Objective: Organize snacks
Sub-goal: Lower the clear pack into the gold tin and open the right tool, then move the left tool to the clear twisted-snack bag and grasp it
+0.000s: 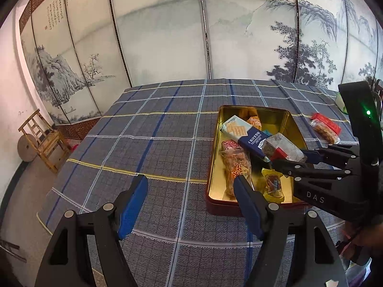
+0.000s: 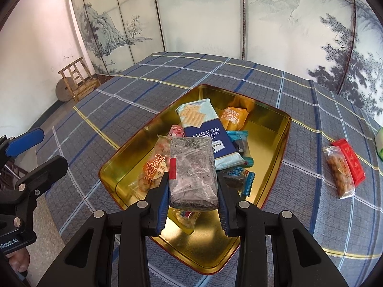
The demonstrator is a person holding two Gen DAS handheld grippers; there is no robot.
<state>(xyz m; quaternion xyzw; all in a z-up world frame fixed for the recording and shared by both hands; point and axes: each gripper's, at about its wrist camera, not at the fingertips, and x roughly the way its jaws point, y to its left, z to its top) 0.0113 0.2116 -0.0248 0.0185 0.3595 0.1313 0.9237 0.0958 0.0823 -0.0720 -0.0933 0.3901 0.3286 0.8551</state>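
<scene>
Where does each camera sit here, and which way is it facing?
Left wrist view: sits on the left gripper, jaws open and empty, angled down over the plaid tablecloth beside the gold tin; the right gripper enters from the right.
Right wrist view: sits on the right gripper, above the tin, shut on a clear grey snack pack; the left gripper shows at the left edge.
Shared: tin, blue cracker pack, two packets on the cloth, painted screen.

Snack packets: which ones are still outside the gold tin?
Two: the red packet and the clear packet of brown nuggets beside it, lying on the checked cloth. The others lie in the tin or hang clamped above it.
</scene>
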